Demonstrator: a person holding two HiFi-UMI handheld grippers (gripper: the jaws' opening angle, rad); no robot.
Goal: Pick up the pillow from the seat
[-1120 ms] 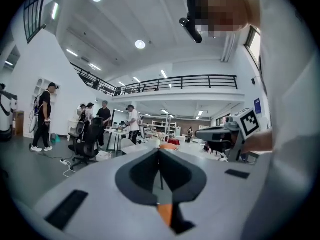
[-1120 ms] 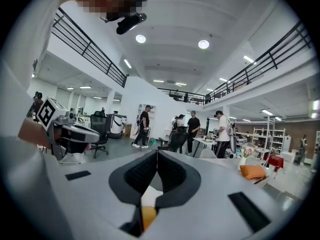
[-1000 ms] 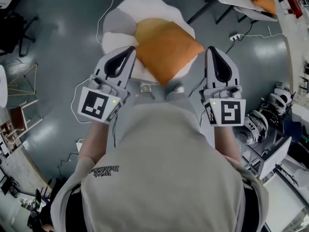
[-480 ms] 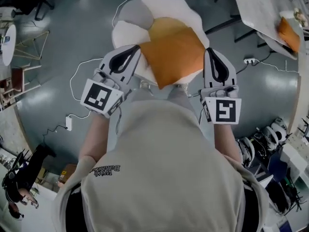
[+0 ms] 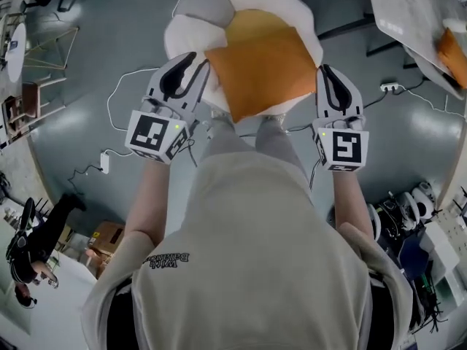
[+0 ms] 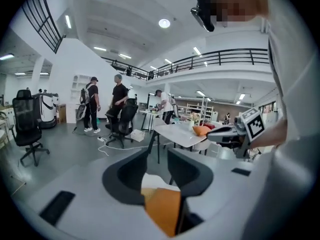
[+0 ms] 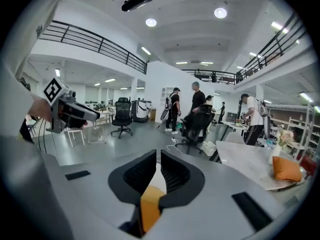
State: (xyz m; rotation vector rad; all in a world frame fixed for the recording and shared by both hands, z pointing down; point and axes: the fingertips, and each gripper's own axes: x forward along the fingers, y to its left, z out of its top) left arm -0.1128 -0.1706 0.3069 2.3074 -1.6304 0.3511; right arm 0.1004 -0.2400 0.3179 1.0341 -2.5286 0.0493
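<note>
Head view first: the orange pillow (image 5: pixel 259 68) lies flat on the white padded seat (image 5: pixel 197 17) at top centre. The left gripper (image 5: pixel 191 58) sits over the seat at the pillow's left edge, and the right gripper (image 5: pixel 327 70) is just beside its right edge. Each carries a cube with a black-and-white square marker. The print on the back of the person's grey shirt (image 5: pixel 248 268) is upside down and too small to read with certainty. A second orange pillow (image 5: pixel 454 46) rests on a table (image 5: pixel 408 6) at upper right.

Left gripper view now: the jaws have just been opening and stand a narrow gap apart. Nothing is pinched, and the pillow shows below, through the gap, with the white seat behind it.

Right gripper view: the jaws are all but together, only a thin slit between them, gripping nothing. A strip of pillow shows low down through the slit.
</note>
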